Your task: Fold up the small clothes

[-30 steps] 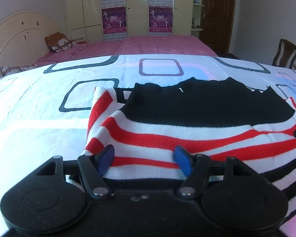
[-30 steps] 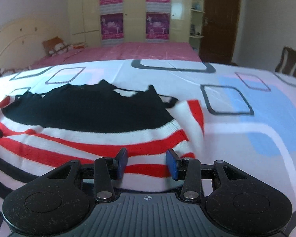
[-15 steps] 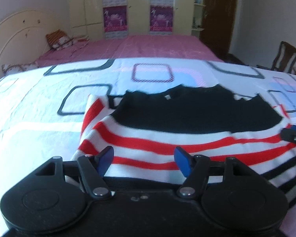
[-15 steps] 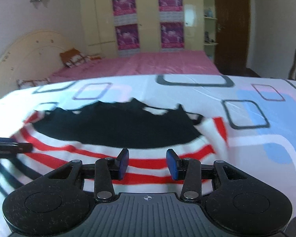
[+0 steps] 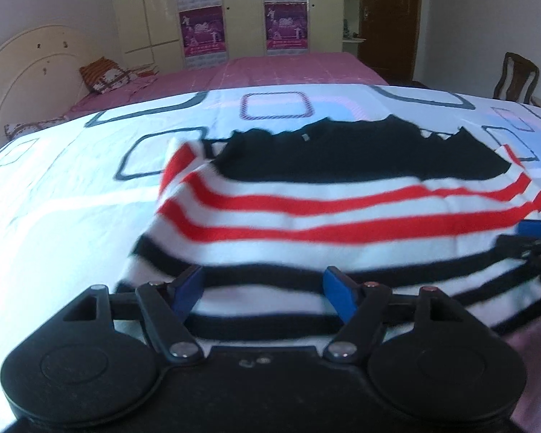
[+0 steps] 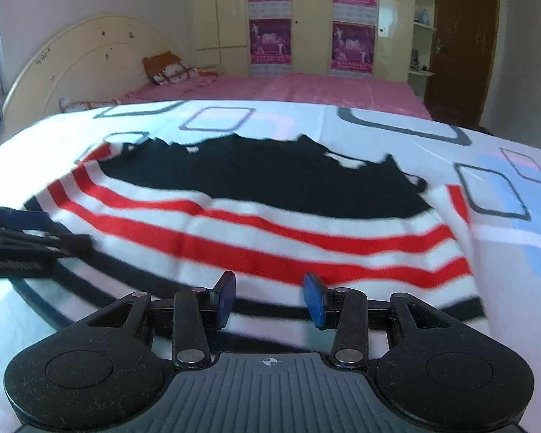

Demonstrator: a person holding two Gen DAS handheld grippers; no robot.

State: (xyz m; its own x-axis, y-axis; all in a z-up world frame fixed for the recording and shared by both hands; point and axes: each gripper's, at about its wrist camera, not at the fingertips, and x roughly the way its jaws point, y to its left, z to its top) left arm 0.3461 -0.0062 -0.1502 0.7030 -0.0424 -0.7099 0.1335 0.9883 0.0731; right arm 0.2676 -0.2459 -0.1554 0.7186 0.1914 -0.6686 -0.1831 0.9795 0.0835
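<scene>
Where the striped sweater (image 5: 342, 216) lay, it covered the near middle of the bed (image 5: 54, 198), spread on a white sheet printed with rounded grey, purple and blue squares. Its black top part faced the far edge of the bed, red and white stripes ran across its middle, and black and white stripes reached the near edge; the cloth looked blurred in both views.

Over the near black and white stripes, the left hand-held gripper (image 5: 263, 288) had its blue fingers spread apart, with nothing between them. Whether the fingertips touched the cloth could not be told. Toward the sweater's right side, the right hand-held gripper (image 6: 268, 297) also had its blue fingers apart over the lowest stripes, clamping nothing. Each gripper showed at the edge of the other's view, just beside the garment.

Beyond the far edge of the patterned sheet, pink bedding (image 6: 288, 88) stretched back to a cream wardrobe (image 5: 241, 11) bearing purple posters (image 5: 202, 30). A curved cream headboard (image 6: 86, 61) stood at the left with an orange patterned pillow (image 6: 166, 68) near it. A dark wooden door (image 6: 461, 36) and a wooden chair (image 5: 517, 77) stood at the right.
</scene>
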